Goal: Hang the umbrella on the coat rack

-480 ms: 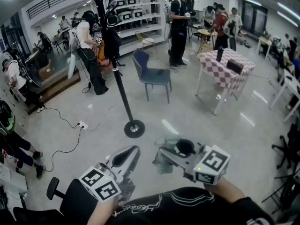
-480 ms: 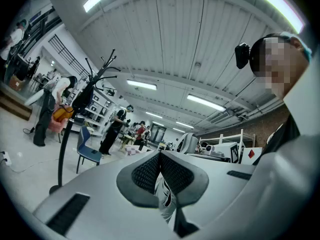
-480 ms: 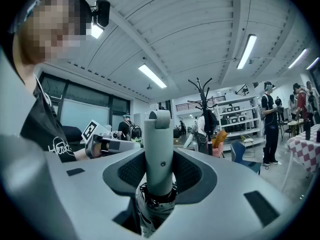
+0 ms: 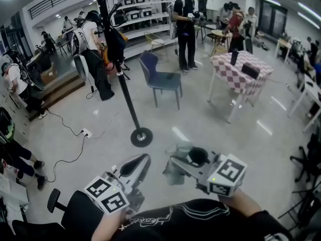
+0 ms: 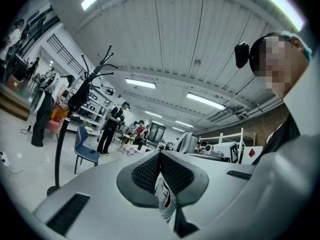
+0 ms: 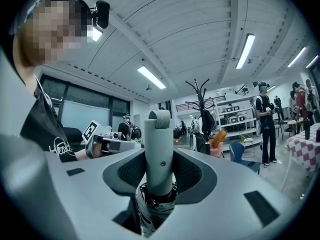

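So the right claw (image 6: 160,176) has the umbrella (image 6: 159,149) clamped by its grey handle. Its jaws stand fairly wide with the pads pressed on either side, the handle sticking up between them and the folded canopy bunched underneath. In the head view that right claw (image 4: 174,163) is held level in front of the person, and the umbrella (image 4: 175,175) shows as a greyish bundle at its tip. It's on the near side of the coat rack (image 4: 123,82), a bit right of the round base and clearly apart from it, so nothing's hung up yet.

The left claw (image 5: 160,165) is closed up, pads meeting at the tip, and I can't see it gripping anything. In the head view the left claw (image 4: 139,163) sits just left of the umbrella, also on the near side of the rack's base.

Around the rack:
- A dark bag or coat (image 4: 118,43) hangs off its upper hooks.
- A blue chair (image 4: 160,79) stands just right of the pole.
- Further right of that is a tabletop (image 4: 241,67) with a red-and-white checked cloth.
- A few people are standing beyond the rack.
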A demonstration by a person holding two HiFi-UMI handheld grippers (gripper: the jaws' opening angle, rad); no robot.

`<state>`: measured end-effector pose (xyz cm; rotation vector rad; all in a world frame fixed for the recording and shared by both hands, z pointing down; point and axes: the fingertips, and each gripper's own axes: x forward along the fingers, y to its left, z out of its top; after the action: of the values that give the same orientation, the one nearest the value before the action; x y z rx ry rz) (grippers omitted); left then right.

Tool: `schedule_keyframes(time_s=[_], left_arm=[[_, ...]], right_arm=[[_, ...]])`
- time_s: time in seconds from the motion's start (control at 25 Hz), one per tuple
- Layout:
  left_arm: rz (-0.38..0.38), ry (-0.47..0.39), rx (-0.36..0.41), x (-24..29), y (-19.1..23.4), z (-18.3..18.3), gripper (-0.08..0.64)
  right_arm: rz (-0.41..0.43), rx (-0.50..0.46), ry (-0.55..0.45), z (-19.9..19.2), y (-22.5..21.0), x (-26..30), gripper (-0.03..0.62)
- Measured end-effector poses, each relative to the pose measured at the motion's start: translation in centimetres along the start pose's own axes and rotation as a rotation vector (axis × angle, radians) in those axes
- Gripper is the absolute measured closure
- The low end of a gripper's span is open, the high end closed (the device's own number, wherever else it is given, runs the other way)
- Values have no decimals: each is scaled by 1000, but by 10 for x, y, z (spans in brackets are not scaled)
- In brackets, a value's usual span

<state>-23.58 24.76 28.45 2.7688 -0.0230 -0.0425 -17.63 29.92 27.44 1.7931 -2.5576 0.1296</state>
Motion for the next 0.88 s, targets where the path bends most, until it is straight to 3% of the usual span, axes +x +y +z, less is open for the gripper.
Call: schedule_keyframes(time_s=[0.88], left_arm=[[58, -4, 24, 78, -37, -33, 561]], right_arm=[[75, 18, -7, -14, -66, -58, 430]])
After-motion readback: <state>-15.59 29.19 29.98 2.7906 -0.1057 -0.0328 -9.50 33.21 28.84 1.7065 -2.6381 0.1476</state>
